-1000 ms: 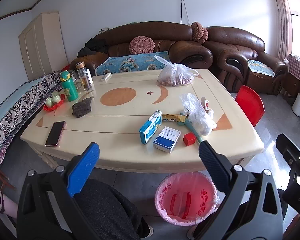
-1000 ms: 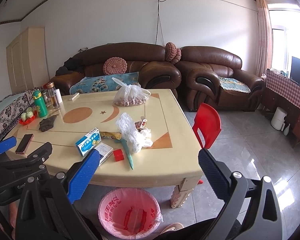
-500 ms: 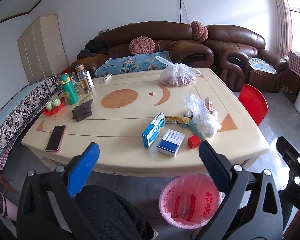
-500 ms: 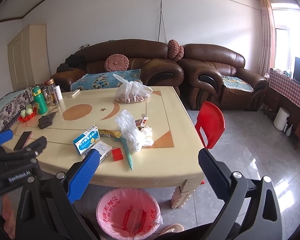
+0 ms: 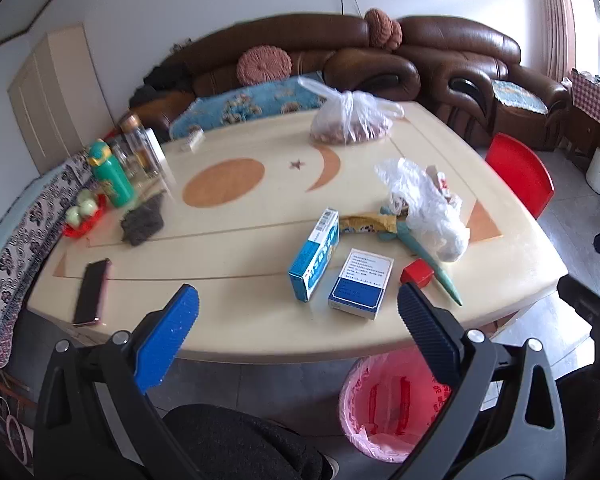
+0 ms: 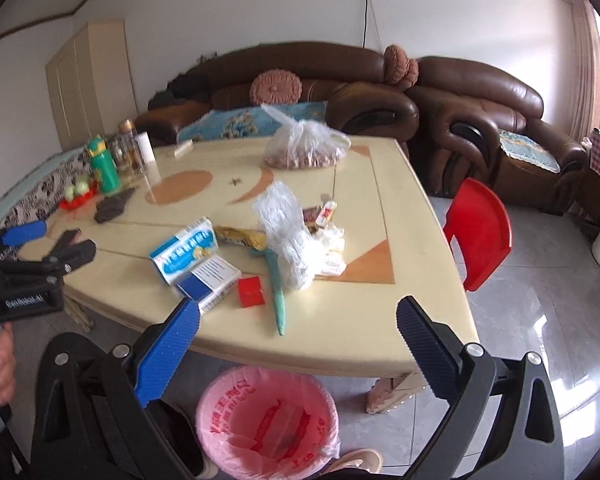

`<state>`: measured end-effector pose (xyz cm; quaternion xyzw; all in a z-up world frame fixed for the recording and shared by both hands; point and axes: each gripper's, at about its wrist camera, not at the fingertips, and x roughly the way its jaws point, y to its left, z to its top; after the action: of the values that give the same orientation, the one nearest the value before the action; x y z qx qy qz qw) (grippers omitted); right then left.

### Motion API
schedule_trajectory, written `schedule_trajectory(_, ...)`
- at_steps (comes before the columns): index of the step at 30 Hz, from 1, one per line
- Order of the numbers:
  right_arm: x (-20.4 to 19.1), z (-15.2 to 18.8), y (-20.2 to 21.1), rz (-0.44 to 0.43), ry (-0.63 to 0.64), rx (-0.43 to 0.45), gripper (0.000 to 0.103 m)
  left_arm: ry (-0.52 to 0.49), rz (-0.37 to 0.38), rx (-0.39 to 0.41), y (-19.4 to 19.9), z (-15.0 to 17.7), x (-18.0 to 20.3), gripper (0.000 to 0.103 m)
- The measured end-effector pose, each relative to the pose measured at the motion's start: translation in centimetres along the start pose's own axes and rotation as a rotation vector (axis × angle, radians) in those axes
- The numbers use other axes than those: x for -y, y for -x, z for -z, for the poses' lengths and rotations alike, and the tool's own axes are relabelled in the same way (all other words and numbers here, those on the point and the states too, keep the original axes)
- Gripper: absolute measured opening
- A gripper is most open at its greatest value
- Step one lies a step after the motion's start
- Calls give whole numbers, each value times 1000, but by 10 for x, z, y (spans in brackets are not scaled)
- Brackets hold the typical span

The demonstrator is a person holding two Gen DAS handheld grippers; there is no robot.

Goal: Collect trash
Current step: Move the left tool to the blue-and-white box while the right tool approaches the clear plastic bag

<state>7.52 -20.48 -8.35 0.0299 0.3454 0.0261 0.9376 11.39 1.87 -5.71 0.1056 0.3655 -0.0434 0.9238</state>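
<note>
Trash lies on the near right part of the cream table (image 5: 236,236): a crumpled clear plastic bag (image 5: 424,204) (image 6: 288,232), a yellow wrapper (image 5: 364,224) (image 6: 240,237), a teal wrapper (image 5: 428,260) (image 6: 277,292), a small red box (image 5: 417,273) (image 6: 250,290), and two blue-and-white boxes (image 5: 315,255) (image 5: 361,283) (image 6: 185,249). A bin with a pink liner (image 5: 384,404) (image 6: 266,416) stands on the floor under the table's near edge. My left gripper (image 5: 298,316) and right gripper (image 6: 298,316) are both open and empty, short of the table edge.
A tied bag of nuts (image 5: 348,120) sits at the far side. A phone (image 5: 91,291), dark cloth (image 5: 142,220), green bottle (image 5: 112,178), jars and a red fruit dish (image 5: 82,216) lie at the left. A red chair (image 6: 478,236) stands right of the table; brown sofas (image 6: 480,120) stand behind.
Both grippers have moved forward towards the table and tilted down a little; the trash now appears larger and nearer. Both stay open and empty.
</note>
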Motion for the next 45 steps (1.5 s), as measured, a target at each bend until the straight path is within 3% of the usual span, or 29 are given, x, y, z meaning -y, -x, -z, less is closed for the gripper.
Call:
schedule_trajectory(7, 17, -4, -46, -76, -44, -52, 97, -39, -7, -48, -50, -5, 3, 97)
schedule_trajectory(15, 35, -20, -91, -101, -87, -95, 96, -25, 60, -118, -99, -17, -7, 97)
schedule_trajectory(17, 36, -19, -100, -112, -87, -102, 90, -51, 61, -114, -109, -19, -6, 97)
schedule_trajectory(19, 35, -17, -108, -88, -81, -103, 71, -87, 54, -108, -115, -20, -3, 97)
schedule_trajectory(21, 32, -14, -116, -130, -74, -108, 62, -123, 50, -102, -121, -20, 0, 97)
schedule_trajectory(27, 21, -8, -130, -133, -21, -84, 63, -179, 53, -96, -138, -23, 9, 97)
schedule_trajectory(45, 25, -4, -174, -149, -36, -108, 63, -165, 148, -169, -189, -26, -2, 97)
